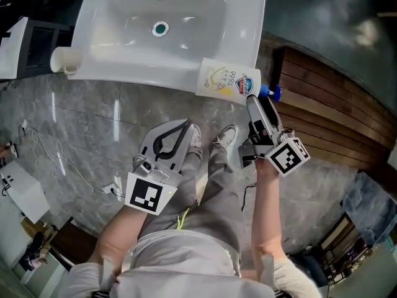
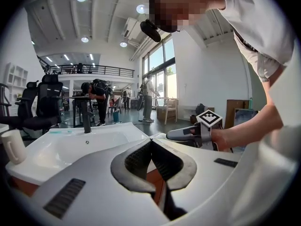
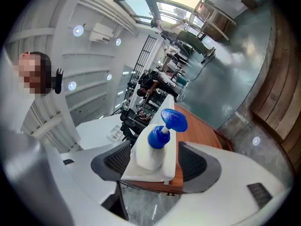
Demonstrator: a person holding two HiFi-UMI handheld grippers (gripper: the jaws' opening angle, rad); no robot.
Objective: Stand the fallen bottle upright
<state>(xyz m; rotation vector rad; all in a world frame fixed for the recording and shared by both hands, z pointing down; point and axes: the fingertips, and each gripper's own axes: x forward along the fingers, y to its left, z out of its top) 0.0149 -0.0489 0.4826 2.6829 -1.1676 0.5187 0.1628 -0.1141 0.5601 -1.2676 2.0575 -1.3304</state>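
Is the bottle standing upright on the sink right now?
No, the bottle lies on its side on the front corner of the sink, with its blue pump sticking out past the edge.

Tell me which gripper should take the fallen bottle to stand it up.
Right. The right gripper is open with the pump end of the bottle between its jaws, not yet gripped. The left gripper is shut and hangs short of the sink, away from the bottle.
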